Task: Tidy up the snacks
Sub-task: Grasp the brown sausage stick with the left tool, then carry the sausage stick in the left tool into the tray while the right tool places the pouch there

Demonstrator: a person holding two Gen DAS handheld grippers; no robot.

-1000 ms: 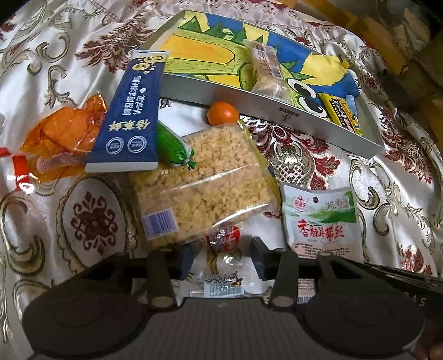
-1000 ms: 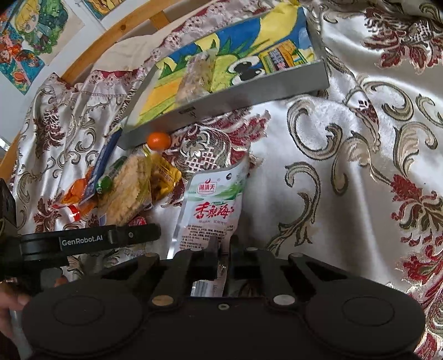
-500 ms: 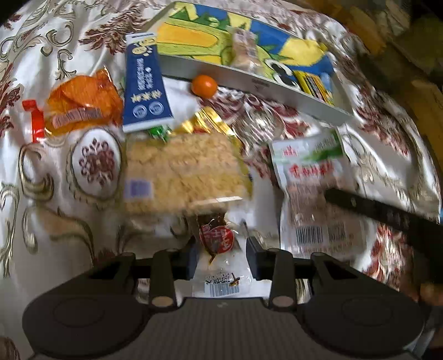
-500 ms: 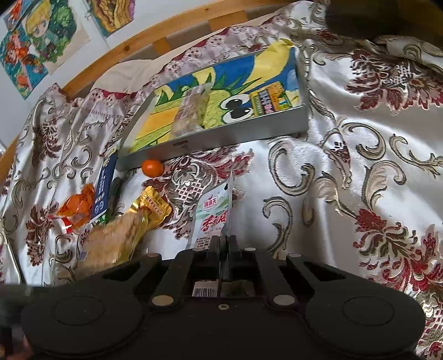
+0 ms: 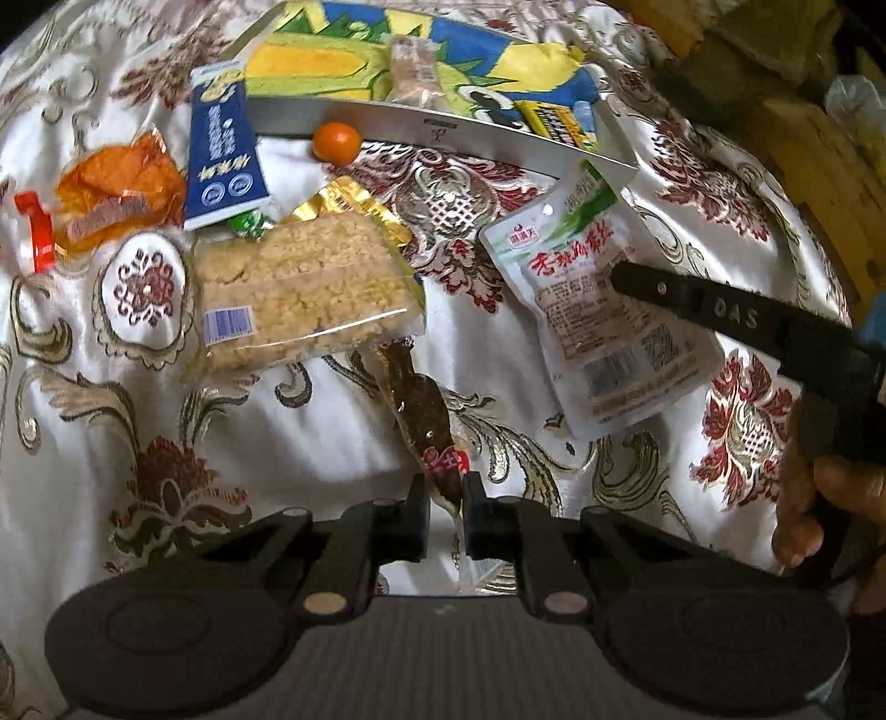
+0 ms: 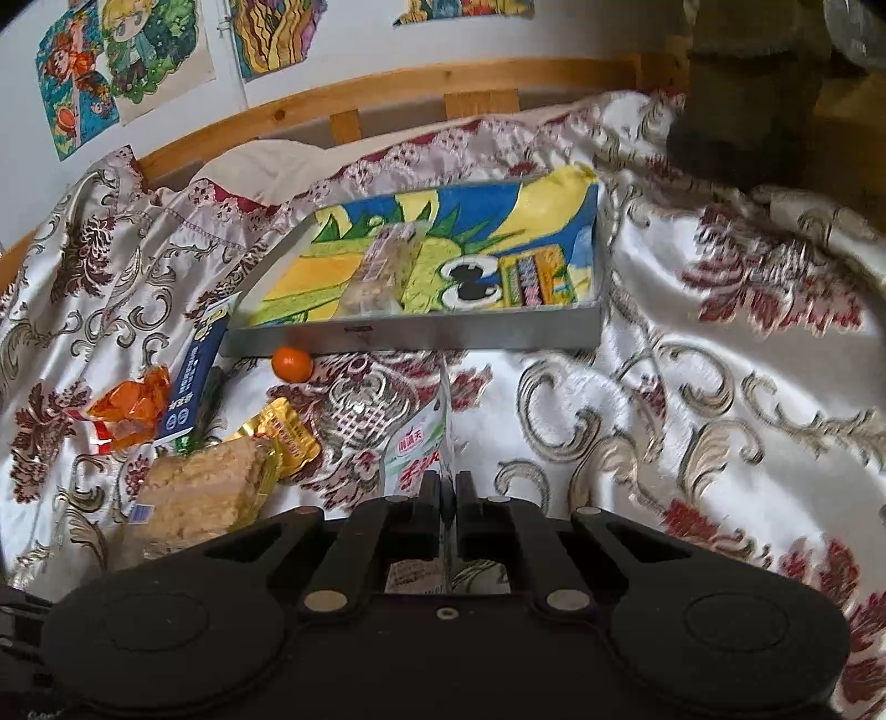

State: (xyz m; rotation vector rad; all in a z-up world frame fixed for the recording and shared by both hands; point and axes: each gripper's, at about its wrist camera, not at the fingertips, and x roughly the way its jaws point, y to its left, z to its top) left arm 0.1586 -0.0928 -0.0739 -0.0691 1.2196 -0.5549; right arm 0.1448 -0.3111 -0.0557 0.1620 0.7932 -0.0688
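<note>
Left wrist: brown snack pouch (image 5: pixel 425 426) btwn hand-held gripper (image 5: pixel 446 523) jaws

You are looking across a white satin bedspread (image 6: pixel 692 387) woven with dark red flowers and gold scrolls, rumpled into folds and covering nearly the whole scene. At its far edge a wooden bed rail (image 6: pixel 343 97) runs left to right beneath a pale wall (image 6: pixel 343 39). On that wall, at far left, hang bright cartoon drawings (image 6: pixel 116 61) of figures, with another patterned sheet (image 6: pixel 274 30) just to their right. At far right a dark brown shape (image 6: pixel 753 99), too blurred for you to identify, rests at the bedspread's far right edge.
</note>
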